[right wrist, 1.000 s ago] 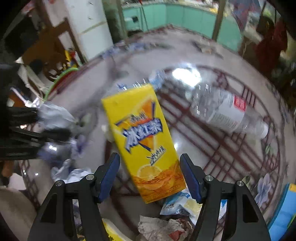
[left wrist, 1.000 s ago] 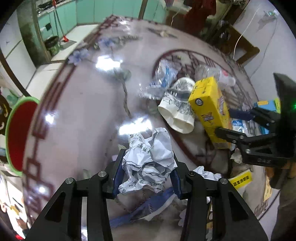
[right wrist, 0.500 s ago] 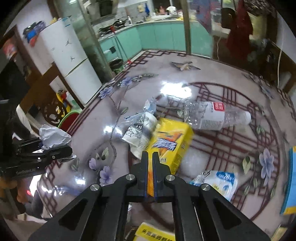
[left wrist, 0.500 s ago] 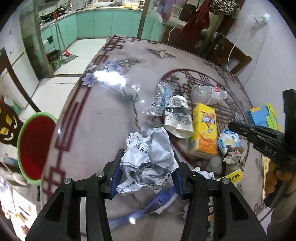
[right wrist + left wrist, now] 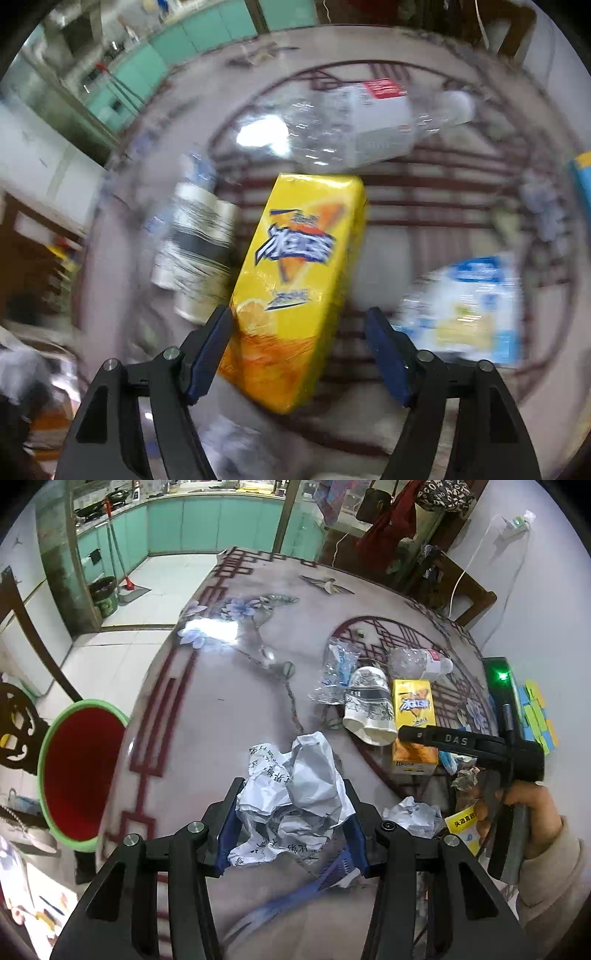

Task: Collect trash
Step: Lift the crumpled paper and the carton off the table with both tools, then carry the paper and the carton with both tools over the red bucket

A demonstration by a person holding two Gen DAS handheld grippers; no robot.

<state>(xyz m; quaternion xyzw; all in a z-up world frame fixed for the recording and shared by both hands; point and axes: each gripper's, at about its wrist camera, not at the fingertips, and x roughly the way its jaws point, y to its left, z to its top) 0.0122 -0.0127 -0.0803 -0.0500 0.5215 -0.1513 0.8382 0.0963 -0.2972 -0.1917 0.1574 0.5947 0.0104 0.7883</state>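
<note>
Over the near edge of the table, the left gripper holds the crumpled paper ball between its blue pads, as it did a second ago. It has risen and pulled back: the bin, red inside with a green rim, standing on the floor to the near left, now shows more fully in the left wrist view. Judgement: the paper is ready to carry to the bin; the grip looks secure, but crumpled paper yields, so the hold must not slacken.

The right gripper changed most. Half a second ago its fingers were pressed together and empty; now they stand wide apart, straddling the near end of the yellow drink carton. The left pad looks to be at or touching the carton's edge; the right pad is clear of it. Right view is motion-blurred, so the gripper is moving. Judgement: a re-approach to the carton, no grasp made.

Carton: lies flat on the table, right of centre, long axis running near to far, blue and orange print uppermost, corners intact. White paper cup lies beside it on the left, clear plastic bottle just beyond its far end, blue-and-white wrapper to the right.
</note>
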